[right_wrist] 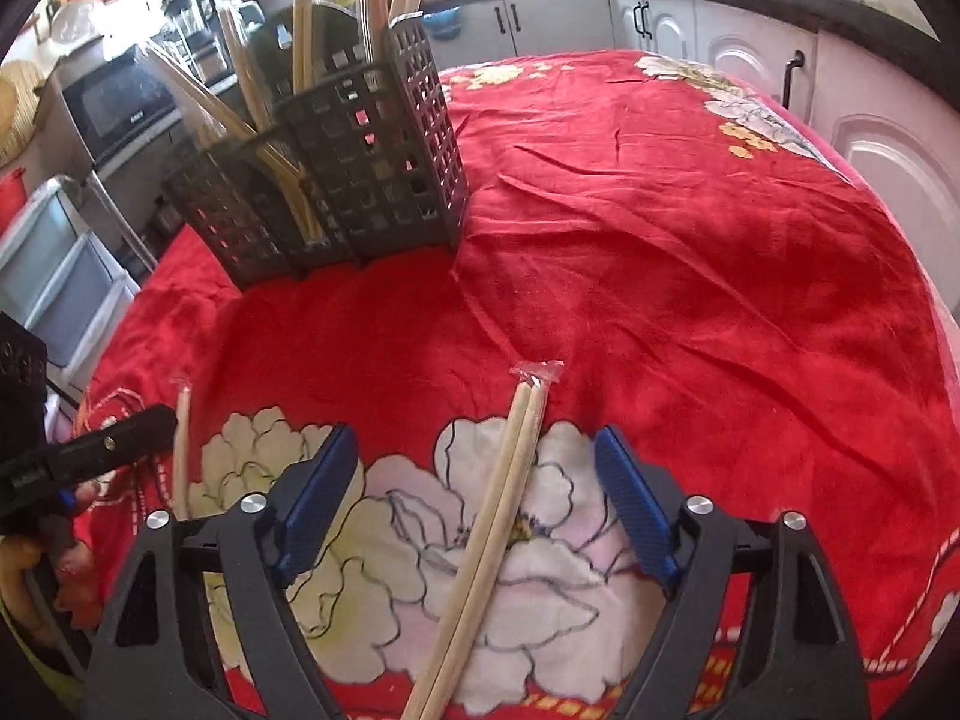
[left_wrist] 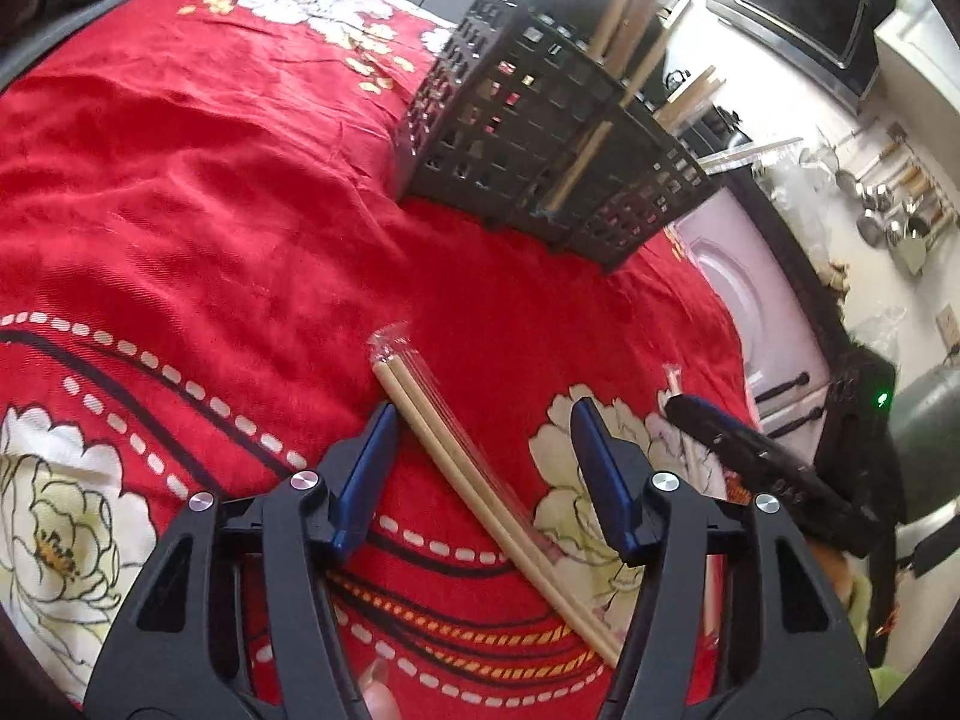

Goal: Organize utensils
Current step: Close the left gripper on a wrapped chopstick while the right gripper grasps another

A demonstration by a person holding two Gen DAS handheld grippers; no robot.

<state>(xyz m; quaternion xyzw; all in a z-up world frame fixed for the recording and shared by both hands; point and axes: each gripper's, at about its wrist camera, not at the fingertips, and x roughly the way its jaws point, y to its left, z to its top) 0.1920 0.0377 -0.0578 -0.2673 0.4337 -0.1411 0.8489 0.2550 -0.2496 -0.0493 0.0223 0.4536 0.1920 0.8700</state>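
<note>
A pair of wooden chopsticks in clear wrap (left_wrist: 462, 468) lies slantwise on the red flowered tablecloth (left_wrist: 210, 210). My left gripper (left_wrist: 483, 420) is open and low over the pair, its left pad close beside it and its right pad well apart. A second wrapped pair (right_wrist: 510, 504) lies between the wide-open fingers of my right gripper (right_wrist: 474, 441), touching neither pad. A black perforated utensil basket (left_wrist: 492, 120) (right_wrist: 384, 150) stands further back, with several wrapped chopsticks upright in its compartments. Each gripper shows at the edge of the other's view.
The cloth (right_wrist: 690, 240) is wrinkled and falls over the table's rounded edge. White cabinets (right_wrist: 660, 24) stand beyond the table, with a microwave (left_wrist: 804, 6) and hanging pots (left_wrist: 888, 210) to the side. A hand (right_wrist: 66, 570) holds the left gripper.
</note>
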